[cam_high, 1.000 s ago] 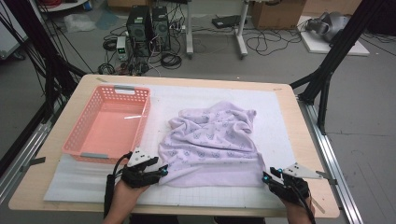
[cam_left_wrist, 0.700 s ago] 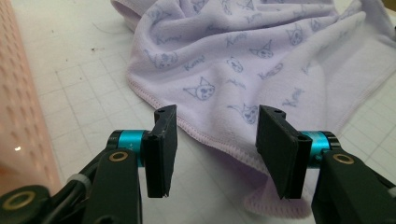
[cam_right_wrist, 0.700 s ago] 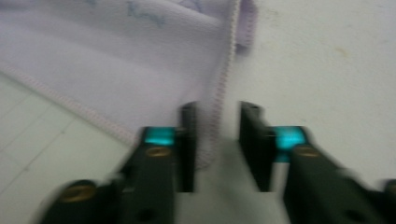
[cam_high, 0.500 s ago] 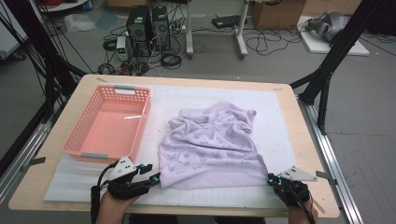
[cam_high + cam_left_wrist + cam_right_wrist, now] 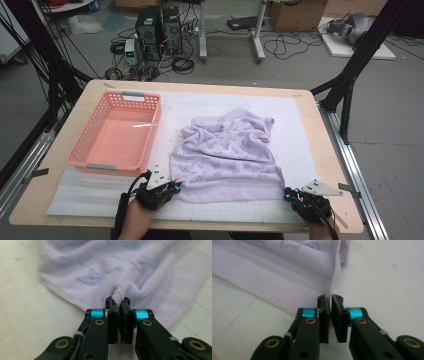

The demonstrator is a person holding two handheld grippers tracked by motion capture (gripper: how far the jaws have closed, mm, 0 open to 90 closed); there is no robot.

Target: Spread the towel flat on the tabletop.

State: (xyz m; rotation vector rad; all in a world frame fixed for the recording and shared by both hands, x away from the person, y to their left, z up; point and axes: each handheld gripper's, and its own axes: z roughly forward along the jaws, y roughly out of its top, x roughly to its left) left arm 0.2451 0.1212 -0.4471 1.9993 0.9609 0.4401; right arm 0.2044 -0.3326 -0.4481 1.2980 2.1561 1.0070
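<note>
In the high view, a pale lilac terry towel with a faint printed pattern [image 5: 227, 155] lies rumpled on the white gridded mat [image 5: 100, 192] that covers the wooden worktop [image 5: 330, 165]. Its far edge is bunched and its near edge runs fairly straight between the two hands. A salmon-pink slotted plastic basket [image 5: 116, 132] stands just to the left of the towel. The left gripper [image 5: 176, 186] sits at the towel's near left corner and the right gripper [image 5: 287, 194] at its near right corner, both low on the mat.

In the left gripper view, the left gripper [image 5: 119, 301] has just been closing; its black jaws are clamped on a small puckered tuft of the towel [image 5: 105, 272], which pokes up between the pads. The rest of the cloth spreads away behind it.

In the right gripper view, the right gripper [image 5: 331, 299] is pinched tight on the stitched hem at the towel's [image 5: 287, 275] corner, the seam running straight into the closed jaws. The mat [image 5: 387, 277] lies bare to the right.
</note>
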